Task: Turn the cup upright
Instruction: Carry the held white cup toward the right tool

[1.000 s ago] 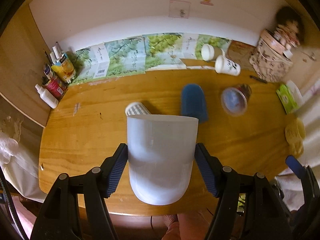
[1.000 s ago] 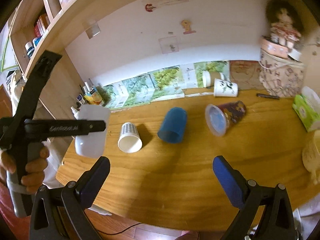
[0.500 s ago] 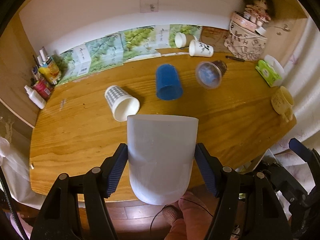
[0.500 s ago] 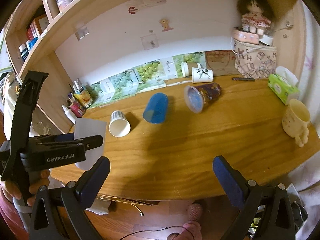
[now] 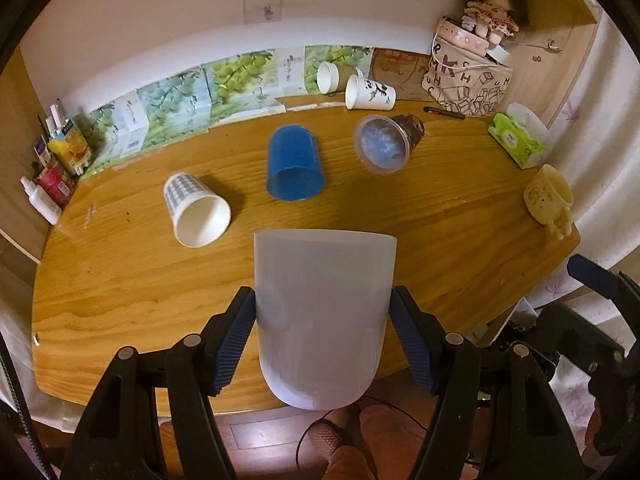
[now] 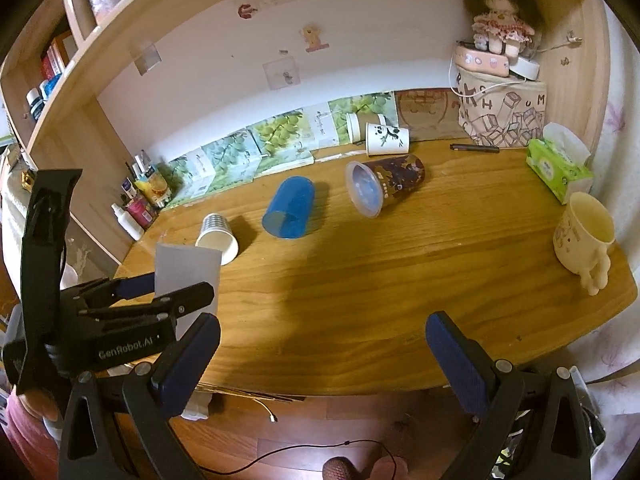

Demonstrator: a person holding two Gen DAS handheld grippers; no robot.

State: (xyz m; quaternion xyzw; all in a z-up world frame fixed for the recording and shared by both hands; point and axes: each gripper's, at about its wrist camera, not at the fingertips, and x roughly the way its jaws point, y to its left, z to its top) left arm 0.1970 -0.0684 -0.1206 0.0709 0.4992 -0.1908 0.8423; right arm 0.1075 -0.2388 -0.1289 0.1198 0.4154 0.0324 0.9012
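My left gripper (image 5: 323,330) is shut on a white translucent cup (image 5: 323,320) and holds it in the air above the table's front left edge; the cup also shows in the right wrist view (image 6: 188,276). My right gripper (image 6: 320,354) is open and empty above the table's front edge. On the table lie on their sides a checked paper cup (image 5: 196,210), a blue cup (image 5: 295,169) and a dark lidded cup (image 5: 387,144). A cream mug (image 6: 582,236) stands upright at the right.
Two white paper cups (image 5: 370,94) lie at the back by green boxes (image 5: 236,80). Bottles (image 5: 52,168) crowd the back left corner. A printed bag with a doll (image 5: 468,76) and a green tissue pack (image 5: 518,142) stand at the right. The wooden table (image 5: 440,232) ends near me.
Both grippers have drawn back and up from the table, so more of it shows. The left gripper keeps hold of the white cup. The right gripper stays open.
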